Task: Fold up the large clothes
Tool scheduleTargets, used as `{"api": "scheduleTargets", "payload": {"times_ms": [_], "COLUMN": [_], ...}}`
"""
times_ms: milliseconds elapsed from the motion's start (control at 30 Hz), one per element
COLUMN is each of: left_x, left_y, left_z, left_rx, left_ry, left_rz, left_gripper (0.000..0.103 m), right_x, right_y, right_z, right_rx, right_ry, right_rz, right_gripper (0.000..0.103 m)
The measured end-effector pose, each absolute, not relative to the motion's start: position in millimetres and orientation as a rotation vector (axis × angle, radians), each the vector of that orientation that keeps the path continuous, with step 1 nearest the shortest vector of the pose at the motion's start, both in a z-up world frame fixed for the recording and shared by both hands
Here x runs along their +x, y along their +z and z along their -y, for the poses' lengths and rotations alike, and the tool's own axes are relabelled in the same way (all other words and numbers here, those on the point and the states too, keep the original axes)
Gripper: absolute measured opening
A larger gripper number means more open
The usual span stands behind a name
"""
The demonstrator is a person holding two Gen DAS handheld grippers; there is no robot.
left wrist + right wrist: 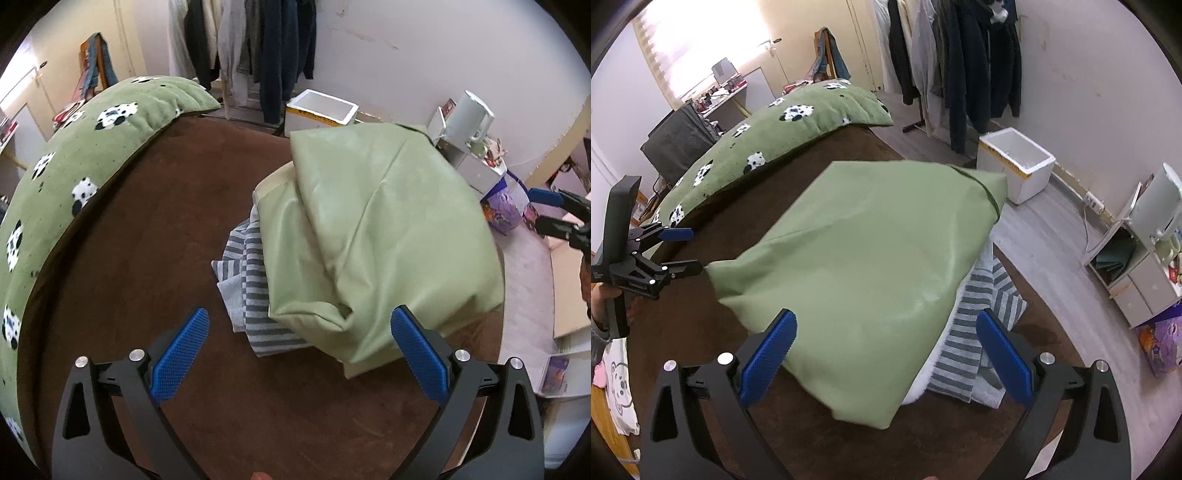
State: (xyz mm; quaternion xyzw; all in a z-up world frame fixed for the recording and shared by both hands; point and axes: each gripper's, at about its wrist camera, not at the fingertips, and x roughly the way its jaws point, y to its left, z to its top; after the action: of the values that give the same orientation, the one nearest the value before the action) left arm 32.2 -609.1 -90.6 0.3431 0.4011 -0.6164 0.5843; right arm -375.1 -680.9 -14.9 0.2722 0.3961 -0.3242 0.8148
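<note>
The green cloth (864, 266) is lying folded atop a striped one (255, 291), seemingly finished; both grippers (299, 360) (886, 360) are gaping wide, holding nothing.

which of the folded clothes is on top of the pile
The plain green garment; the grey striped one lies beneath it, showing only at the edge.

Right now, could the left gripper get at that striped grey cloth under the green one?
Probably yes. The left gripper is open, and the striped cloth sticks out from under the green garment just ahead, uncovered.
</note>
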Motion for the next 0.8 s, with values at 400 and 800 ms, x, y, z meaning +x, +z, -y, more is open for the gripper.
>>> {"api": "scheduleTargets", "payload": {"times_ms": [400, 800], "left_x": [-1.8, -52.2], "left_y": [-46.7, -5.6], "left_z": [582.6, 541.4], "left_rx": [0.794, 0.816], "left_ry": [-1.339, -1.343], "left_rz": [-0.925, -0.912], "left_gripper": [0.097, 0.097], "right_x": [-369.6, -378.0], "right_y": [41.4, 70.5], "right_z": [633.2, 556.1], "right_rx": [0.525, 0.509], "right_ry": [-0.756, -0.789], "right_rz": [-0.844, -0.888], "right_gripper": [0.096, 0.097]}}
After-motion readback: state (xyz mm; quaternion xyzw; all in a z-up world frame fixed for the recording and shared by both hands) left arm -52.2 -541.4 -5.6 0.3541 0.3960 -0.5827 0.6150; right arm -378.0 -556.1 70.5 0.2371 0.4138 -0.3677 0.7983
